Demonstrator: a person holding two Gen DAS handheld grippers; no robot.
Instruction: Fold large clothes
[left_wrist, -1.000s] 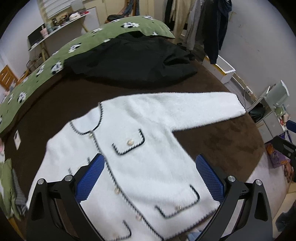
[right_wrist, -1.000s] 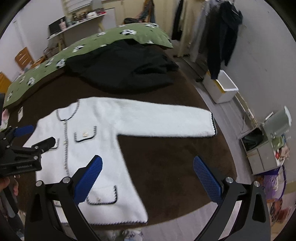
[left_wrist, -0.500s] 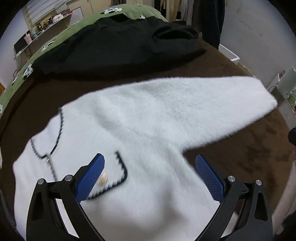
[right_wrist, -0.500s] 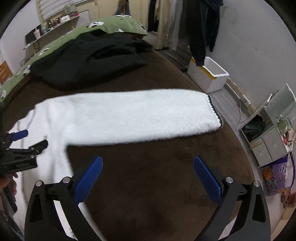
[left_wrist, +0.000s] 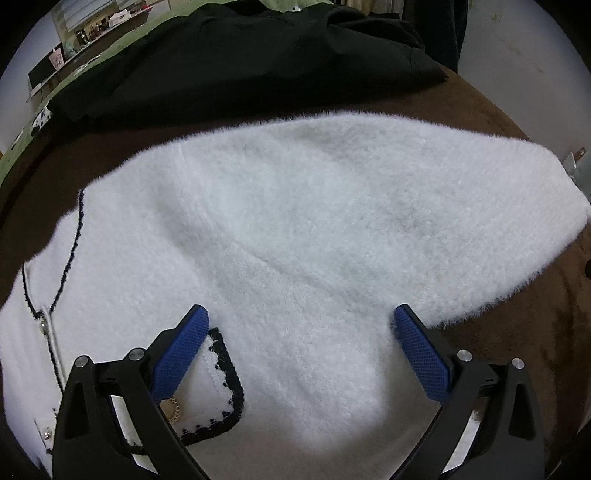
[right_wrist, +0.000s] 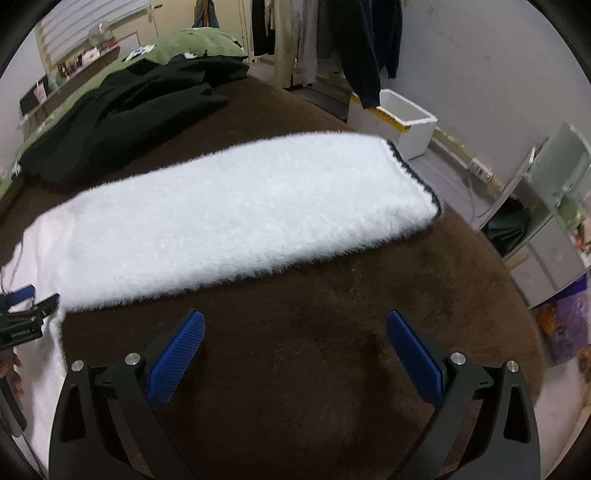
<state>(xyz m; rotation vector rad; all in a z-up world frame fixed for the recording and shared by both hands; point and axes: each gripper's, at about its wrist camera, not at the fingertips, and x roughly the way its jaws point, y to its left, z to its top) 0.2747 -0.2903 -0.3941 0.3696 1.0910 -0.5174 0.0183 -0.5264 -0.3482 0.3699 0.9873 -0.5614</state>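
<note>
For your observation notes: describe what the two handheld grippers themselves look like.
Left gripper and right gripper look alike: black angular frames with triangular cut-outs and round silver bolts, each carrying two fingers faced with blue, finely textured pads. No cables or sleeves show.

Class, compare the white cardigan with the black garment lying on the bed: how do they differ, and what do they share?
The white cardigan is fluffy with dark trim; the black garment looks smooth and plain. The cardigan lies spread flat, sleeve stretched out; the black garment is rumpled in a heap. The cardigan lies nearer the grippers, the black garment beyond it. Both rest on the brown blanket.
</note>
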